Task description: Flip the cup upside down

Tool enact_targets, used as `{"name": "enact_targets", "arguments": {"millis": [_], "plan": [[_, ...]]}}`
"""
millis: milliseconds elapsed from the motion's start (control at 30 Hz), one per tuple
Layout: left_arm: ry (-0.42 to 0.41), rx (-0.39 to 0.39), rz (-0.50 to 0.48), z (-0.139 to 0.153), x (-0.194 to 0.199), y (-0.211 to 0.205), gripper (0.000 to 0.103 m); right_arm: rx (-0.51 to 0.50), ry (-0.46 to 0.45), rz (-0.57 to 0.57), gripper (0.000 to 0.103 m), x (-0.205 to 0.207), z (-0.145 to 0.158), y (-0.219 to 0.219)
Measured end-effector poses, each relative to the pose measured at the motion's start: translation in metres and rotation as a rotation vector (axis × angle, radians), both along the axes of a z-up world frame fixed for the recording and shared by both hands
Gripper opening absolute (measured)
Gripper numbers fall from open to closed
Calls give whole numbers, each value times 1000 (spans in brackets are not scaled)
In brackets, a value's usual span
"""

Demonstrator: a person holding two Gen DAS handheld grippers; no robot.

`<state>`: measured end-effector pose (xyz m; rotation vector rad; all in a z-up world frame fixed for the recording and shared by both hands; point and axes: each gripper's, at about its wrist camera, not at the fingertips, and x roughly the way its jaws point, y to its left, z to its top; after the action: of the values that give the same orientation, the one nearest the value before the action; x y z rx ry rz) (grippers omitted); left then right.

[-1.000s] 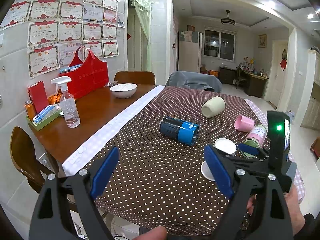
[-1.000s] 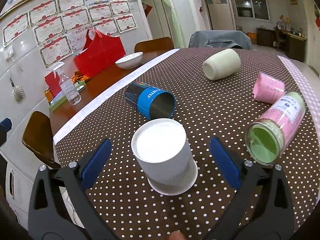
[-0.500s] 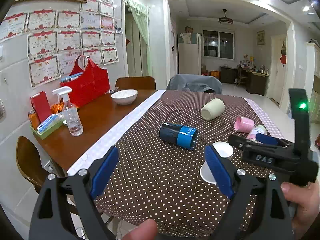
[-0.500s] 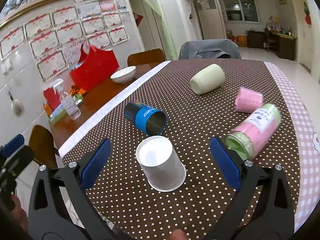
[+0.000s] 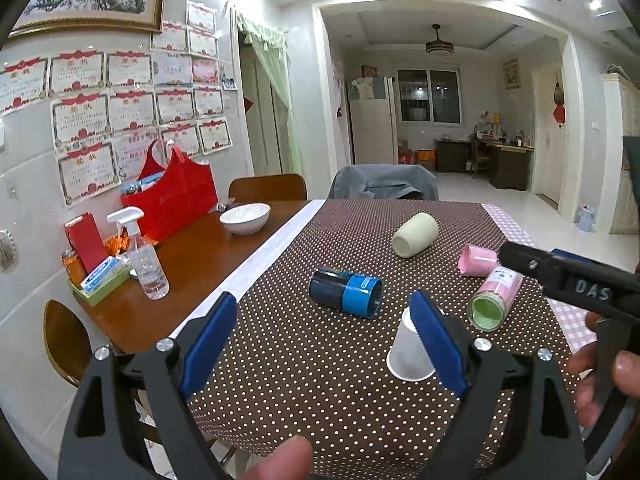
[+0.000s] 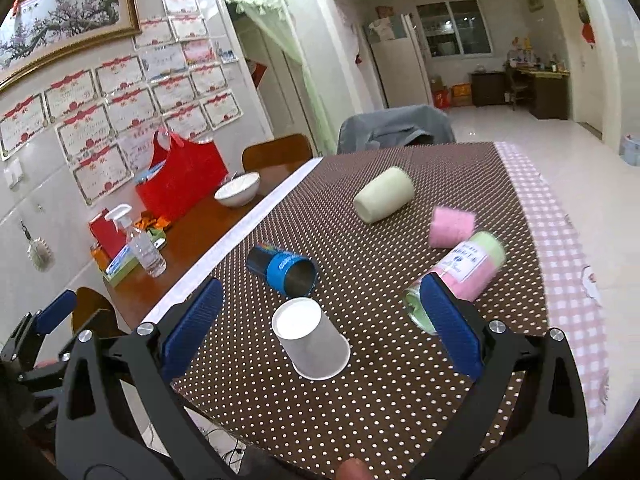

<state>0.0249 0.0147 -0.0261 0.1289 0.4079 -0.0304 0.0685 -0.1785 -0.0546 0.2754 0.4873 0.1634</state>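
A white paper cup (image 6: pixel 311 338) stands upside down, mouth down, on the brown dotted tablecloth (image 6: pixel 360 400) near the table's front edge. In the left wrist view the cup (image 5: pixel 404 354) is partly hidden behind my left gripper's right finger. My right gripper (image 6: pixel 320 328) is open and empty, held back from and above the cup. My left gripper (image 5: pixel 320 338) is open and empty, to the left of the cup. The right gripper's body (image 5: pixel 576 286) shows at the right of the left wrist view.
Lying on the cloth: a black and blue can (image 6: pixel 284 268), a cream cup (image 6: pixel 384 200), a pink cup (image 6: pixel 452 226), a pink and green jar (image 6: pixel 460 276). On the bare wood at left: a white bowl (image 5: pixel 245 218), spray bottle (image 5: pixel 144 258), red bag (image 5: pixel 176 196).
Both grippers have pulled back and risen away from the cup, which now looks smaller. The cup has stayed in place, mouth down.
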Motion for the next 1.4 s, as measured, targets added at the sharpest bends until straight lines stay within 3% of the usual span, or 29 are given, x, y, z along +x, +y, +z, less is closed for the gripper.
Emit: {"name": "enact_targets", "arguments": {"millis": [733, 1400], "plan": [[-102, 18, -13, 37, -37, -16, 87, -98, -171, -162, 97, -86, 48, -7], [-117, 0, -36, 41, -53, -17, 87, -129, -173, -180, 97, -90, 49, -1]]}}
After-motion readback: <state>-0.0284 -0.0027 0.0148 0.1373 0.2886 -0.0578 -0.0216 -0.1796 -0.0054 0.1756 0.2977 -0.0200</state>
